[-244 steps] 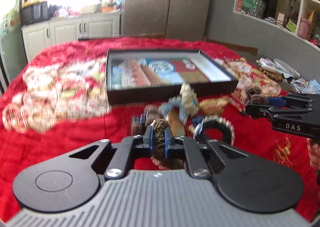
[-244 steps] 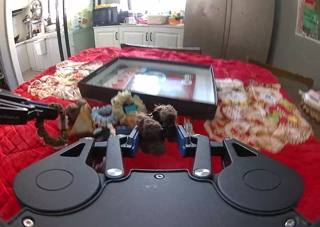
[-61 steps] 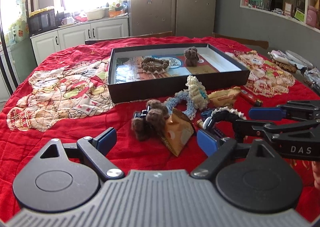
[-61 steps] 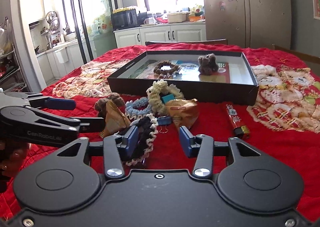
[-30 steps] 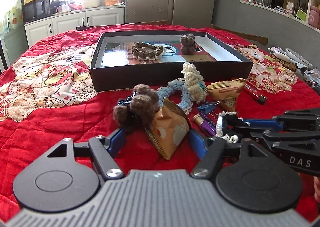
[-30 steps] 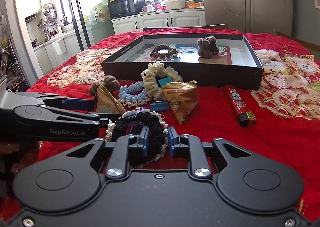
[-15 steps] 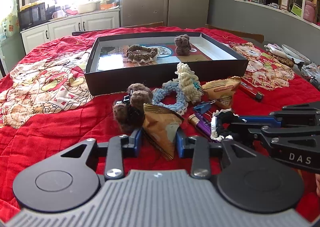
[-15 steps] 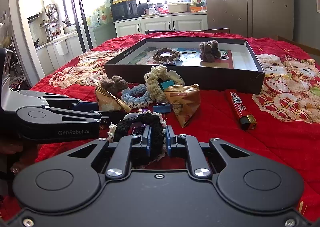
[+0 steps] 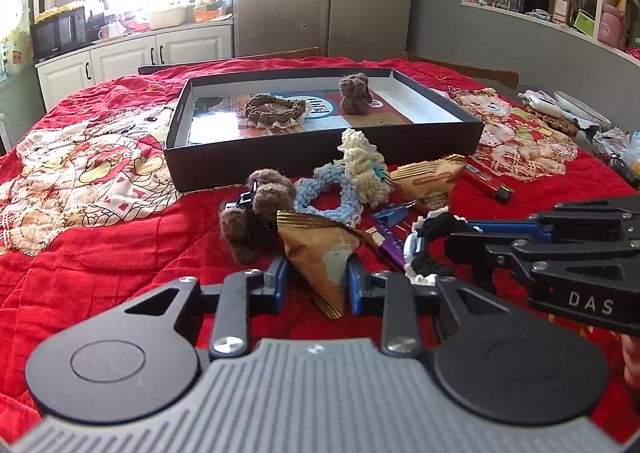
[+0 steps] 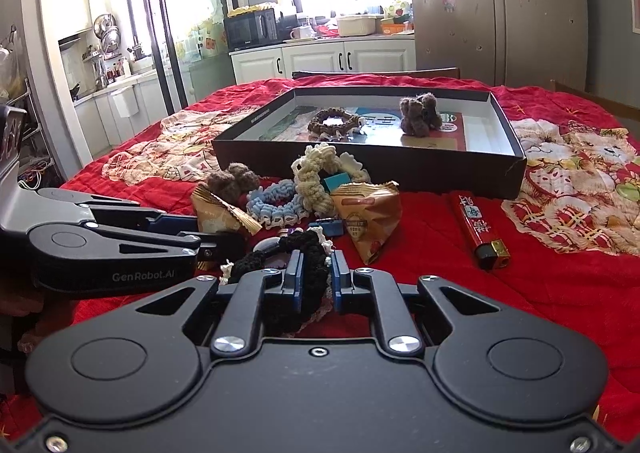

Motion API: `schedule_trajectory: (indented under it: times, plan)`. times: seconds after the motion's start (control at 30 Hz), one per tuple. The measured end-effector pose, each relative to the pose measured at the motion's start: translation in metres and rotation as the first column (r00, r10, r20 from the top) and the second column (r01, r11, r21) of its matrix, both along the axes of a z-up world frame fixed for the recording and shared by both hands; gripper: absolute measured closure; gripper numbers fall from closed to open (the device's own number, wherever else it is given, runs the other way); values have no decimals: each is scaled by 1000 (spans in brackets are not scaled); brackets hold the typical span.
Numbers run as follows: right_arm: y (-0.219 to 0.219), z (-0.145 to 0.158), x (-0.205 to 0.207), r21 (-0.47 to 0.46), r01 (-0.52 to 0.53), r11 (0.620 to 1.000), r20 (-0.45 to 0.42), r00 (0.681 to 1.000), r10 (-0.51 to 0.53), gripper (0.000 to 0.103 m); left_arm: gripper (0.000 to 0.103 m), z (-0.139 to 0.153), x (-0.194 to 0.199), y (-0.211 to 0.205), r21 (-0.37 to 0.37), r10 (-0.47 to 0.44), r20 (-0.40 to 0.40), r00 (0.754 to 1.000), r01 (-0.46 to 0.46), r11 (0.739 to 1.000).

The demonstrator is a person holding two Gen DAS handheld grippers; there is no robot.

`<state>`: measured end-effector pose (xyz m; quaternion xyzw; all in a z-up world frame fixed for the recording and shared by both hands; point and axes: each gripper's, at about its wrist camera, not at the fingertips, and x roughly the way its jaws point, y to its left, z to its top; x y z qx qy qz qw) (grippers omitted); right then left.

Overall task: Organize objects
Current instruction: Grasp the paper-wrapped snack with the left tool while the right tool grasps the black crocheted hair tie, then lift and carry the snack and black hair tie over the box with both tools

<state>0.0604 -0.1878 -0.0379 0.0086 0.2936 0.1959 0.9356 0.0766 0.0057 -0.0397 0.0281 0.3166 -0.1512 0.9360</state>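
Both sets of jaws have been closing since the earlier frames, when they stood wide over the pile. My left gripper is now pinching the tan foil snack packet, a crinkly pyramid with a gold crimped edge, its blue pads pressing the packet's sides. My right gripper is clenching the black crocheted scrunchie, soft and lumpy with a cream lace trim; I think it is lifting slightly off the quilt, though the view is too low to be sure. That is giving me two items secured and ready for carrying to the black shallow box, which is already holding a brown crocheted ring and a fuzzy brown hair tie. Waiting on the red quilt are a blue knitted scrunchie, a cream one, a second snack packet and a red lighter.
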Motion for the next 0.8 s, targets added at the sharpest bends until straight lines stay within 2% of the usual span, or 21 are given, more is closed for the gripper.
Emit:
schedule_trajectory:
  times: [0.43,0.8]
  plan:
    - [-1,11,-6,11,3,1000,30,1000,-3,90,70,14,-9,1,-23,-16,24,1000,16,1000]
    - [-1,47,-5,-2,0,1000,118,993,0,90,70,47,-10,8,-58,-31,87,996,36,998]
